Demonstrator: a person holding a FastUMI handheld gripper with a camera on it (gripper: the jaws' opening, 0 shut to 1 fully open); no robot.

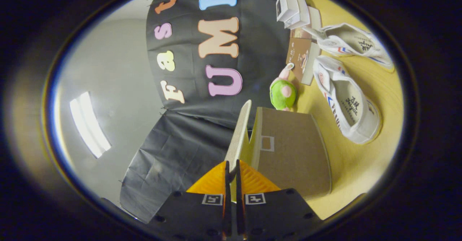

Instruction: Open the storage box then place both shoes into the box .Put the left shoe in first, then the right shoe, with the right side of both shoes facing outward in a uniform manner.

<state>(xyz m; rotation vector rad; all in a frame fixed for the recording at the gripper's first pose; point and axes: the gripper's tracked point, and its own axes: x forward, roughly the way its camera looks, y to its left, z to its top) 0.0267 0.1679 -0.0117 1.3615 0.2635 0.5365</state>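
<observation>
I am pinching the storage box's lid (239, 136) in my nearly closed gripper (231, 169) at lower centre, swinging it off the storage box (292, 154) so the two shoes (348, 105) waiting on the bench (361, 169) at right can go in.

The two fingers of the gripper (231, 169) press on the near edge of the thin pale cardboard lid (240, 132), so that bit of the lid is hidden between them. The lifted lid and the plain brown cardboard storage box's (292, 150) own wall hide the inside of the box, and the box also covers the bottom of the small green and pink stuffed toy (283, 91) behind it. The writing on the two white canvas shoes (348, 104) and on the brown printed card packet (299, 55) is too small to read.
</observation>
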